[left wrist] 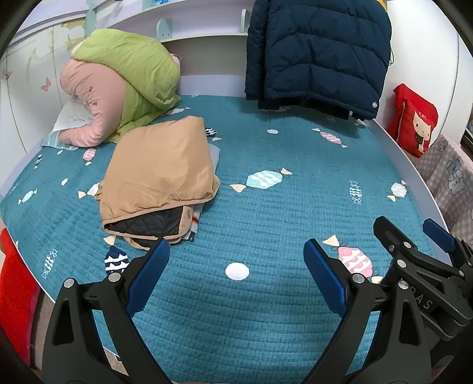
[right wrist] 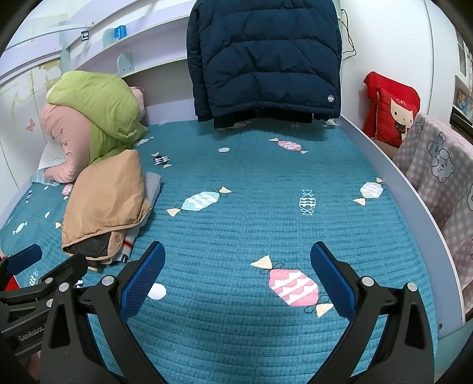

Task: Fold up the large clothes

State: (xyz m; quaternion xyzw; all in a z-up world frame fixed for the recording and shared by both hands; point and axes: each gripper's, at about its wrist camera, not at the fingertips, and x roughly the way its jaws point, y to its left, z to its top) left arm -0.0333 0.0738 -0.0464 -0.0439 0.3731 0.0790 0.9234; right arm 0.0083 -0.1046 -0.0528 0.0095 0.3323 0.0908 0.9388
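**Around the bed**

A teal quilted bedspread [right wrist: 236,236] with candy prints covers the bed. A red cartoon cushion [right wrist: 390,109] leans against the white wall at the right, just beside a pink checked blanket [right wrist: 437,171] with bears. White shelves [left wrist: 204,26] run along the headboard.

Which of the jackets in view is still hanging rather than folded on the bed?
The navy puffer jacket, hanging at the bed's far end. The tan jacket lies folded on the bedspread.
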